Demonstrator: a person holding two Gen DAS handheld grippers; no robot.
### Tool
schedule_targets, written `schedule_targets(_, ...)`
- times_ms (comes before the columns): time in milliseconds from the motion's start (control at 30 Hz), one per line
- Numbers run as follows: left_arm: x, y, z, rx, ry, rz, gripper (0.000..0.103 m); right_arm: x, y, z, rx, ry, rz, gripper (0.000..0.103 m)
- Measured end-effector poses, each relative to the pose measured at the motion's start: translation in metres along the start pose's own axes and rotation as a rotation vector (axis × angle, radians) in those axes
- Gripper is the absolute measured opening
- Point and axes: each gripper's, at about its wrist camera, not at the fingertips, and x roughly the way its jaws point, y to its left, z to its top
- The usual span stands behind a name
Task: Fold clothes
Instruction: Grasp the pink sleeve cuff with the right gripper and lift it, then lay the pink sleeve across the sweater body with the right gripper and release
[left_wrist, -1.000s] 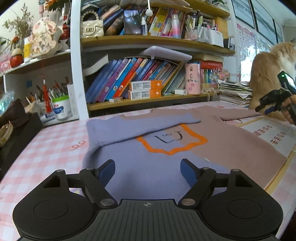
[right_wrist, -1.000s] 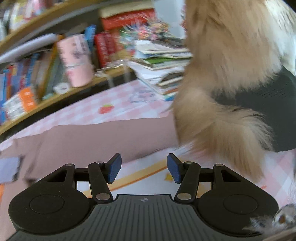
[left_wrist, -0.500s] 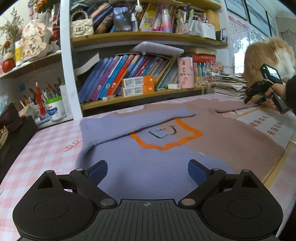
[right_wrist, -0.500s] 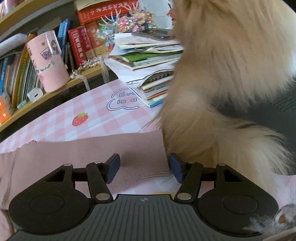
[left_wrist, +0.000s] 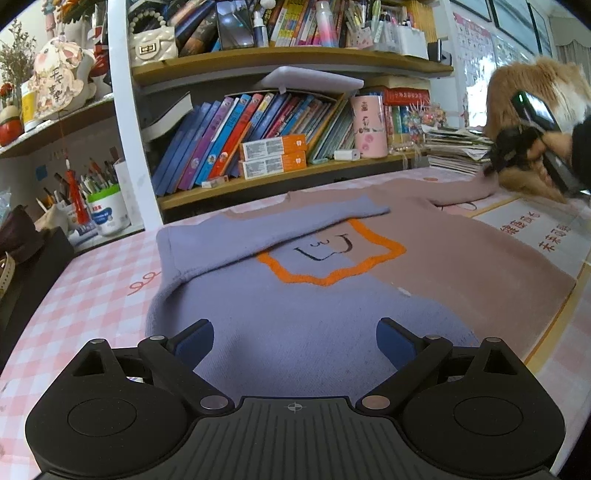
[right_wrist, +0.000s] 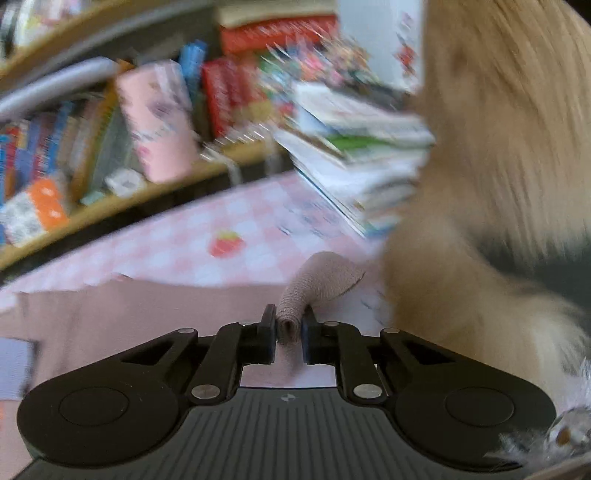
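Observation:
A sweater (left_wrist: 332, 295), lavender on the left half and dusty pink on the right with an orange outline on the chest, lies flat on the pink checked table (left_wrist: 92, 295). Its lavender sleeve (left_wrist: 266, 229) is folded across the chest. My left gripper (left_wrist: 294, 339) hovers open over the lavender hem with nothing between its fingers. The pink sleeve (left_wrist: 461, 192) stretches to the far right. There my right gripper (right_wrist: 289, 325) has its jaws closing, and the pads pinch the bunched pink cuff (right_wrist: 321, 273), raised off the table. The right gripper (left_wrist: 495, 168) also shows in the left wrist view.
A fluffy tan animal (right_wrist: 498, 184) sits right beside the cuff. A stack of papers (right_wrist: 354, 155) and a pink cup (right_wrist: 155, 122) stand behind. The bookshelf (left_wrist: 258, 173) lines the back edge. A pen pot (left_wrist: 107, 214) and a dark bag (left_wrist: 26, 258) are at the left.
My right gripper went from open over the pink sleeve to closed on its cuff and drew back a little, lifting the cuff. The left gripper opened wider and stayed in place.

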Motion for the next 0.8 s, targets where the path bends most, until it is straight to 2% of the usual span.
schedule_targets(233, 0.002, -0.001, 0.000, 0.011, 0.013, -0.003, 0.097, -0.049, 0.075, 0.028, -0.108, -0.077, 0.213, 0.012)
schedule_targets(367, 0.002, -0.002, 0.000, 0.018, 0.015, -0.004, 0.098, -0.074, 0.139, 0.033, -0.228, -0.109, 0.348, 0.012)
schedule_targets(600, 0.003, -0.005, 0.000, 0.035, 0.025, -0.003, 0.098, -0.109, 0.242, 0.030, -0.317, -0.184, 0.594, 0.012)
schedule_targets(800, 0.003, -0.005, 0.000, 0.039, 0.024, -0.002, 0.098, -0.108, 0.309, 0.021, -0.405, -0.161, 0.683, 0.012)
